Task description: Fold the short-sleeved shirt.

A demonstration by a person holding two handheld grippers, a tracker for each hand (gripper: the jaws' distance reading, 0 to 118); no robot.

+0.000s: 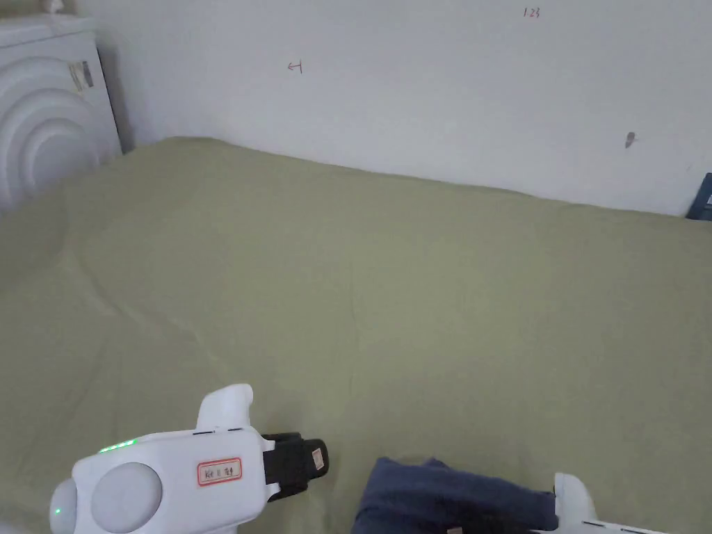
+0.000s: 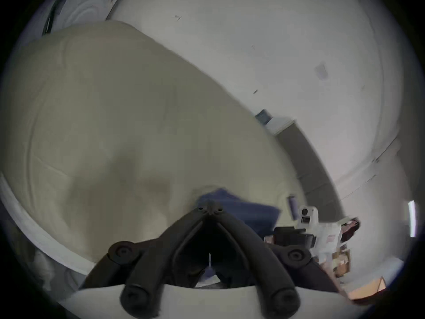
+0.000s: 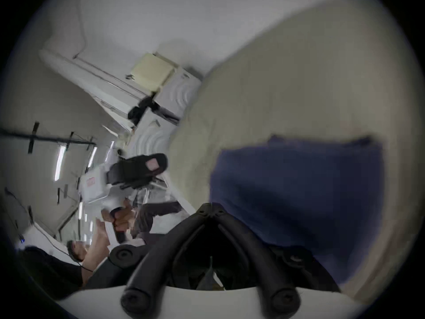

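Black jaws of the left gripper (image 2: 210, 209) meet at the tips, nothing between them; it hangs above the cloth, beside the shirt (image 1: 445, 497) but apart from it. Right gripper (image 3: 210, 210) jaws also meet at the tips, right at the shirt's near edge; whether cloth is pinched there, cannot tell. Navy shirt lies bunched at the near edge of the olive-green sheet (image 1: 389, 278), between the two grippers. Likely placed close so both tools can reach it for spreading out. Long axis seems to run left to right across the person; collar and hem direction not readable in the crumple.
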